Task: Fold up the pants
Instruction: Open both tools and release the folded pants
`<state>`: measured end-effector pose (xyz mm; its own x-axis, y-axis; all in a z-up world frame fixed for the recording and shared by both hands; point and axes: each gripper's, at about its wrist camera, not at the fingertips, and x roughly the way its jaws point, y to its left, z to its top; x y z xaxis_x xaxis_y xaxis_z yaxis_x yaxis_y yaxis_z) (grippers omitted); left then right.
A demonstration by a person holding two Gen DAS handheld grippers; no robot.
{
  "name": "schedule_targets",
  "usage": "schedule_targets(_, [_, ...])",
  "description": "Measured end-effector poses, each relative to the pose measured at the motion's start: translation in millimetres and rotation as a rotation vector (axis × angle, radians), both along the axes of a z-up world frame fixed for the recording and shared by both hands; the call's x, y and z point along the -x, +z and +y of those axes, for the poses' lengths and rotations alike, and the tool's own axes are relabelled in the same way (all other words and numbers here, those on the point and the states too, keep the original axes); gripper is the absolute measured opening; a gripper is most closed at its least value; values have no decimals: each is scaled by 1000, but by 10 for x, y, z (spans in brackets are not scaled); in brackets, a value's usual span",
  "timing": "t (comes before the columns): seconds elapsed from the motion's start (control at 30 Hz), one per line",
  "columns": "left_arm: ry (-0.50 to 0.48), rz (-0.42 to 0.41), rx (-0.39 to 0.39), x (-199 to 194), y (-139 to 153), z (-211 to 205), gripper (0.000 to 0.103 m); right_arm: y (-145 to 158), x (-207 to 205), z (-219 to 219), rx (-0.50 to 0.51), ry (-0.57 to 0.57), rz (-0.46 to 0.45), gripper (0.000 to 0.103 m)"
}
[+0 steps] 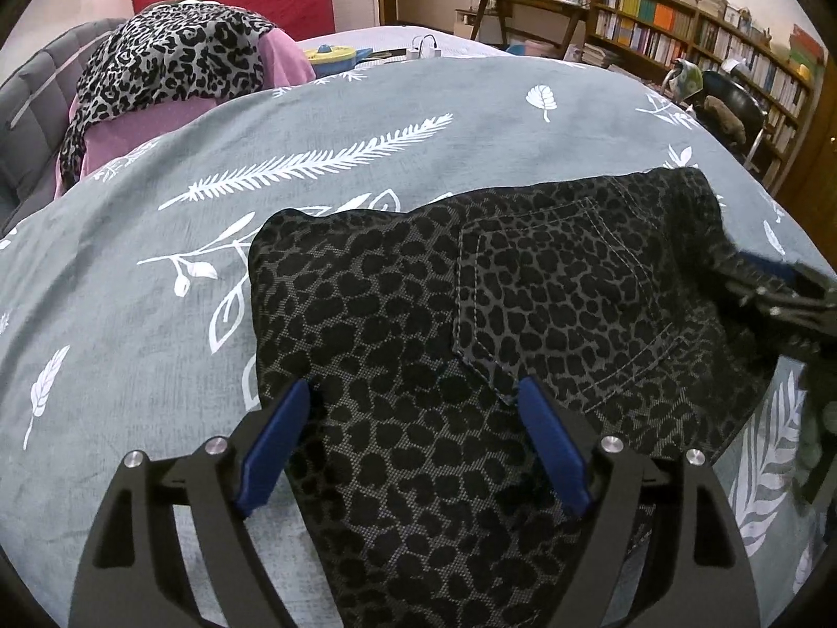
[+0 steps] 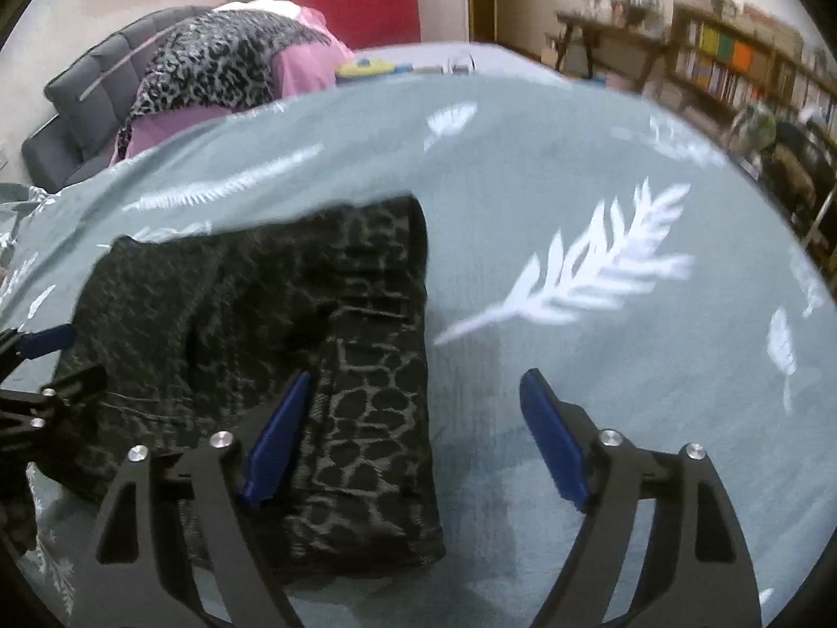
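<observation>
Dark leopard-print pants (image 1: 418,314) lie folded into a compact bundle on the grey leaf-print bedspread (image 1: 157,314), a back pocket (image 1: 549,288) facing up. My left gripper (image 1: 413,387) hovers open over the bundle's near part, its blue pads apart and cloth only beneath them. In the right wrist view the pants (image 2: 261,340) lie left of centre. My right gripper (image 2: 416,378) is open across their right edge, one finger over cloth and the other over bare bedspread (image 2: 575,183). Each gripper shows at the edge of the other's view: right (image 1: 784,288), left (image 2: 47,340).
A lighter leopard-print garment (image 1: 172,63) lies on pink cloth at the far left, beside a grey padded sofa (image 1: 31,120). A yellow toy (image 1: 335,55) sits at the far edge. A desk (image 1: 523,5), bookshelves (image 1: 706,42) and a chair (image 1: 732,104) stand beyond on the right.
</observation>
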<state>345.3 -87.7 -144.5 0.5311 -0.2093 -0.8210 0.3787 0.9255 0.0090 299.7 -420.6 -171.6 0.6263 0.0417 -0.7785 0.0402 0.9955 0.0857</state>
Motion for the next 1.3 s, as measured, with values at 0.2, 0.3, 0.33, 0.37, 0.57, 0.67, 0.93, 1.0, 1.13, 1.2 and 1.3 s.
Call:
schedule_targets(0.2, [12, 7, -11, 2, 10, -12, 83, -95, -33, -107, -85, -16, 23, 88])
schedule_targets(0.3, [24, 7, -19, 12, 21, -15, 83, 39, 38, -64, -64, -11, -7, 88])
schedule_targets(0.33, [27, 7, -20, 19, 23, -16, 83, 83, 77, -53, -59, -13, -19, 88])
schedule_targets(0.37, [30, 7, -21, 31, 28, -18, 83, 129, 115, -46, -55, -16, -34, 88])
schedule_targets(0.57, [43, 4, -25, 121, 59, -4, 83, 371, 366, -16, -14, -31, -123, 88])
schedule_targets(0.67, [50, 5, -17, 186, 79, 19, 83, 324, 407, -5, 49, -45, -104, 88])
schedule_targets(0.93, [66, 10, -26, 333, 97, 73, 83, -61, 300, -154, 47, -70, -19, 97])
schedule_targets(1.0, [74, 9, -29, 371, 117, 97, 83, -75, 280, -175, 39, -70, -11, 98])
schedule_targets(1.13, [97, 3, -29, 484, 179, 156, 83, -19, 279, -121, 84, -57, -7, 98])
schedule_targets(1.2, [105, 0, -30, 549, 211, 176, 83, 38, 328, -96, 85, -59, -9, 98])
schedule_targets(1.3, [121, -9, -27, 686, 265, 208, 90, 131, 464, -48, 58, -49, -25, 99])
